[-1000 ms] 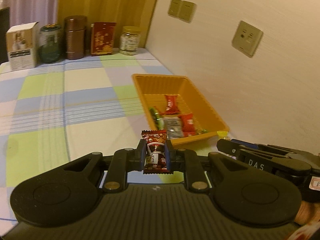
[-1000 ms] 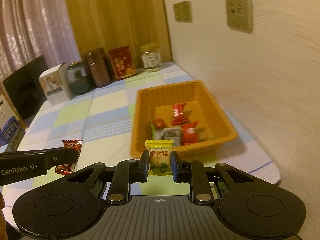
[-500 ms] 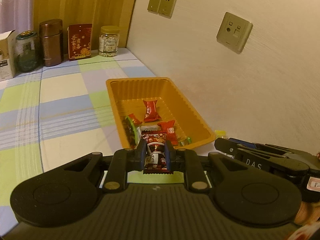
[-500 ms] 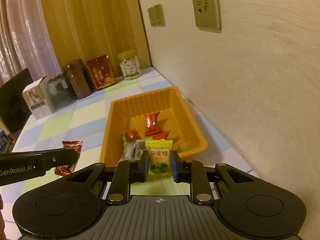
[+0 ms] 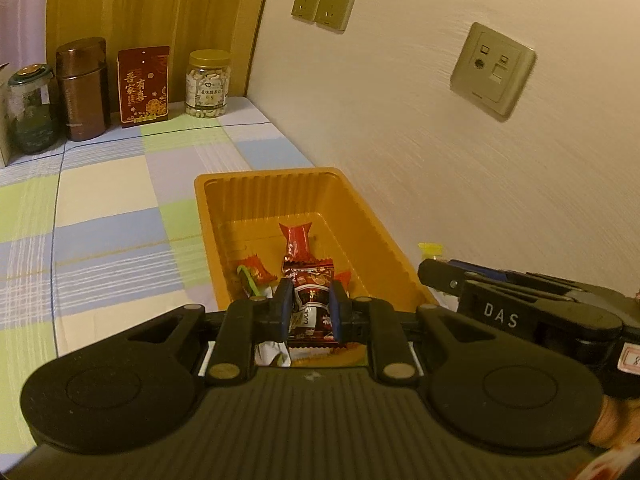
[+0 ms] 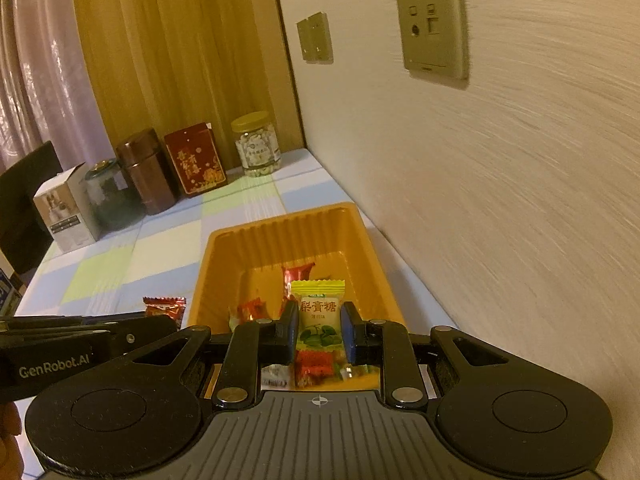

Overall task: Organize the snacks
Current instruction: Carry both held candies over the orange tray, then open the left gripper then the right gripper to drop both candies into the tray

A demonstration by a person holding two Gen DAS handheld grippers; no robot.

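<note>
Both grippers look over the tray [image 6: 362, 240], I think: left gripper [image 5: 310, 310] pinching the brown candy [image 5: 312, 300], right gripper [image 6: 320, 334] the yellow candy [image 6: 319, 312]. Get low, then let go.

Glossy orange plastic tray [image 5: 372, 216], checked cloth tablecloth [image 5: 100, 200], rough textured wall [image 5: 400, 120], shiny foil candy wrappers [image 5: 298, 240].

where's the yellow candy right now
The yellow candy is clamped in the right gripper, low in the middle of the right wrist view, above the near end of the orange tray, which lies by the wall.
</note>
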